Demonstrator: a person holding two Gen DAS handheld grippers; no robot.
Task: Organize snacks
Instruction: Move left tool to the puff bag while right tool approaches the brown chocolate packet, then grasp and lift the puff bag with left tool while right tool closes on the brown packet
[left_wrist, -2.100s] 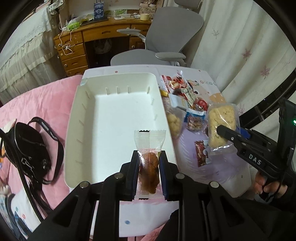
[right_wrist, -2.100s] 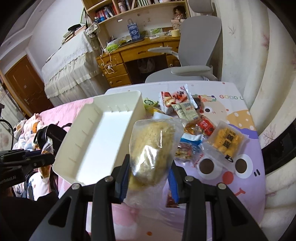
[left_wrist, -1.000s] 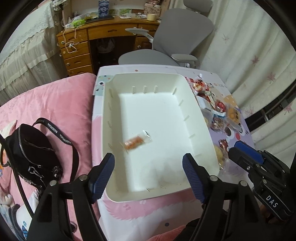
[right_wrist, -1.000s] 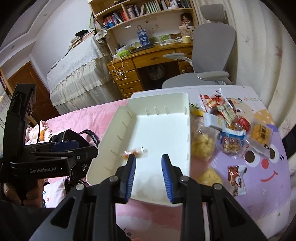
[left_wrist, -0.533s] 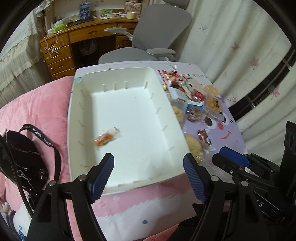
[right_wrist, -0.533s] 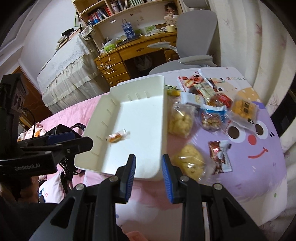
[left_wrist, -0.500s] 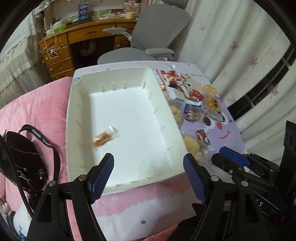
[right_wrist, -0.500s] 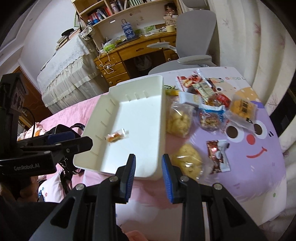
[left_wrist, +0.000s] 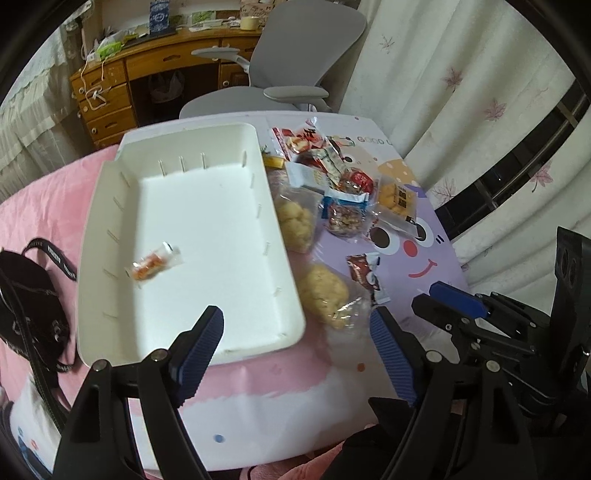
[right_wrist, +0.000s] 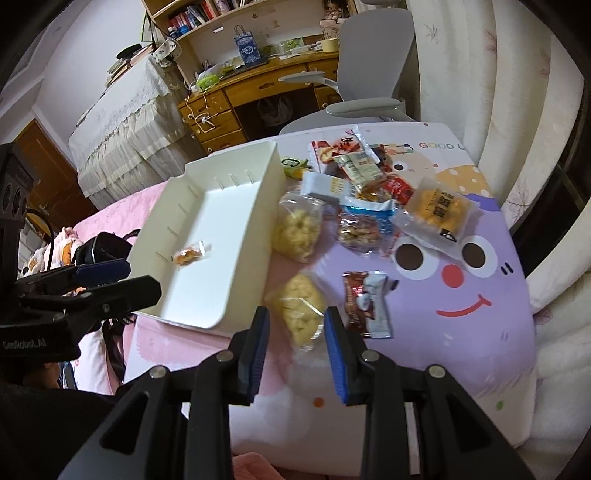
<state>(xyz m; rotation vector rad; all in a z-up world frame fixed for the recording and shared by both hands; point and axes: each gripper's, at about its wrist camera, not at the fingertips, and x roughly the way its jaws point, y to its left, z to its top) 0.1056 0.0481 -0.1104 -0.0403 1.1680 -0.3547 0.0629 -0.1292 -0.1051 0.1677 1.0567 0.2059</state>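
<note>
A white tray (left_wrist: 275, 210) (right_wrist: 221, 236) holds one small orange snack (left_wrist: 155, 260) (right_wrist: 190, 254). To its right on the table lie loose snacks: two clear bags of yellow puffs (left_wrist: 325, 295) (right_wrist: 297, 232), a brown wrapper (right_wrist: 365, 302), a blue nut packet (right_wrist: 364, 225) and a yellow packet (right_wrist: 437, 208). My left gripper (left_wrist: 297, 332) hangs over the tray's near right corner, its jaws opening and empty. My right gripper (right_wrist: 297, 332) has a narrow gap and its jaws are opening. The nearer puff bag (right_wrist: 299, 310) shows in that gap, unpressed.
A black bag (left_wrist: 26, 295) lies on pink bedding left of the tray. A grey chair (left_wrist: 295, 74) and a wooden desk (right_wrist: 258, 92) stand beyond the table's far edge. Curtains (left_wrist: 461, 92) hang to the right. More packets (left_wrist: 303, 140) are piled at the far end.
The orange snack went from the left gripper into the tray; the right gripper's puff bag went onto the table. Both grippers then slid right, off the tray toward the loose snacks.
</note>
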